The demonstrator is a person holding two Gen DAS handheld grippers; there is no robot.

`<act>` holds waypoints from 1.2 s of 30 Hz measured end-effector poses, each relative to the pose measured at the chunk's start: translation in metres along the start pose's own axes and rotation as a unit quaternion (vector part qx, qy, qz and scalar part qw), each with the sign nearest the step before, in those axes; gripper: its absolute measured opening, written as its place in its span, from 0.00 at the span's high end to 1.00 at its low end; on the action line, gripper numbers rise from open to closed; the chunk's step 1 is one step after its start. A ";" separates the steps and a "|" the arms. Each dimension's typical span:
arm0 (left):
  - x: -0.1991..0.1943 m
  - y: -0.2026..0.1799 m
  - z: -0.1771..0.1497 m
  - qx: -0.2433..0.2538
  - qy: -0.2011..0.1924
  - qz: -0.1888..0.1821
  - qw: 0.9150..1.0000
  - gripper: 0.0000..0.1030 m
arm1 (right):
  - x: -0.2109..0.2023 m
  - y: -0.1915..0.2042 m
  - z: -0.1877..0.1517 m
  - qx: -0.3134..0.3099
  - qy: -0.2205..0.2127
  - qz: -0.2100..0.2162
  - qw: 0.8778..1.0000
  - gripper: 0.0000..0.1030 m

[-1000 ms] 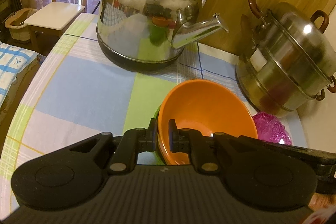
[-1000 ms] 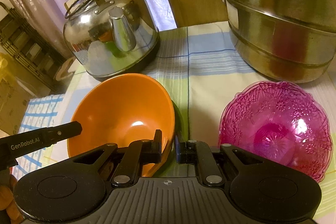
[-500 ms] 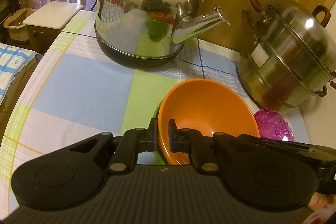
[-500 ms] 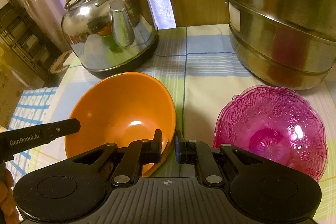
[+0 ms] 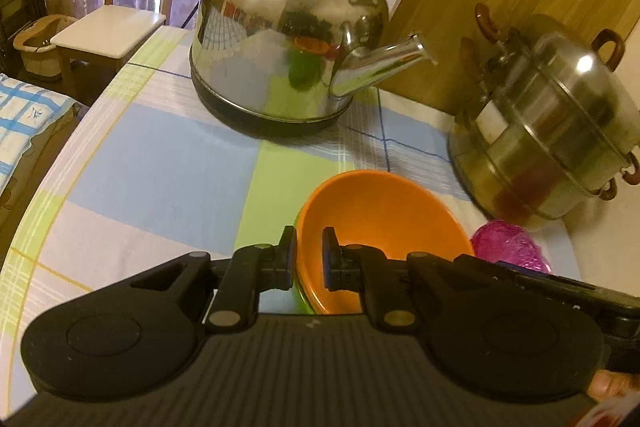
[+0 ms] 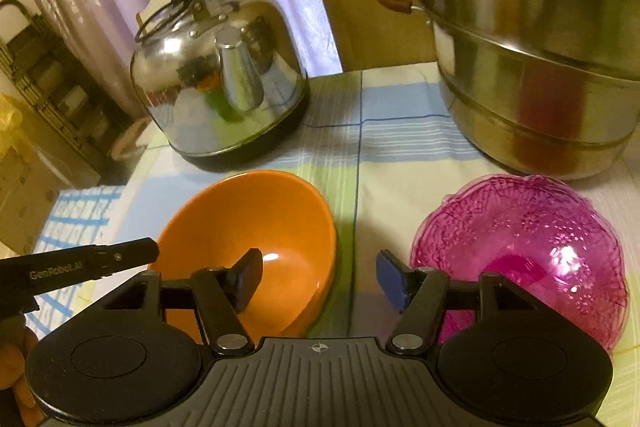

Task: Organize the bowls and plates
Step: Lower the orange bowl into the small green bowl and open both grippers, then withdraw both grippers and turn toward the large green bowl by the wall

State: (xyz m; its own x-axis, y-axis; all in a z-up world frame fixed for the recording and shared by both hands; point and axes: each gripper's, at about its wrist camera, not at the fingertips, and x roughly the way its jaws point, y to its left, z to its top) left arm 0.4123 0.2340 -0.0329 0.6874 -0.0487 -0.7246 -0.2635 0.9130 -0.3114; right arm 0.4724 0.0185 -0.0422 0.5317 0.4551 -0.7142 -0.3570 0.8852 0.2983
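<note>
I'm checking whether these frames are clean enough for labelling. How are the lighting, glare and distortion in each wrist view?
Left wrist view: warm, dim light; bright glare spots on the kettle and steamer pot; fisheye bends the table edge; slightly soft. Right wrist view: same orange cast; a highlight inside the orange bowl and sparkle on the pink bowl; dark vignette corners.

Orange bowl [image 6: 248, 227]; green rim beneath it. Pink patterned glass bowl [image 6: 532, 247] beside it. Blue-green-white checked tablecloth [image 5: 160, 171]. Silver kettle [image 5: 288, 47] beyond.
</note>
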 end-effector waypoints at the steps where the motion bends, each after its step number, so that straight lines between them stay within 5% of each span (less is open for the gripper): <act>1: -0.004 -0.001 -0.002 0.000 -0.003 -0.002 1.000 0.90 | -0.004 -0.001 -0.002 0.002 -0.002 0.002 1.000 0.39; 19: -0.103 -0.033 -0.076 -0.003 -0.010 -0.023 1.000 0.73 | -0.115 -0.008 -0.077 0.044 -0.002 -0.019 0.999 0.39; 36: -0.202 -0.073 -0.173 0.033 -0.021 -0.027 0.999 0.39 | -0.248 -0.014 -0.184 0.071 -0.036 -0.070 0.994 0.38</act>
State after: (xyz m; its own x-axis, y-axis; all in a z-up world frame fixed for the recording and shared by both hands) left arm 0.1759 0.1070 0.0303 0.7272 -0.0828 -0.6814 -0.1807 0.9346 -0.3064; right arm 0.2040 -0.1242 0.0138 0.6233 0.3283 -0.7097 -0.1667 0.9425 0.2895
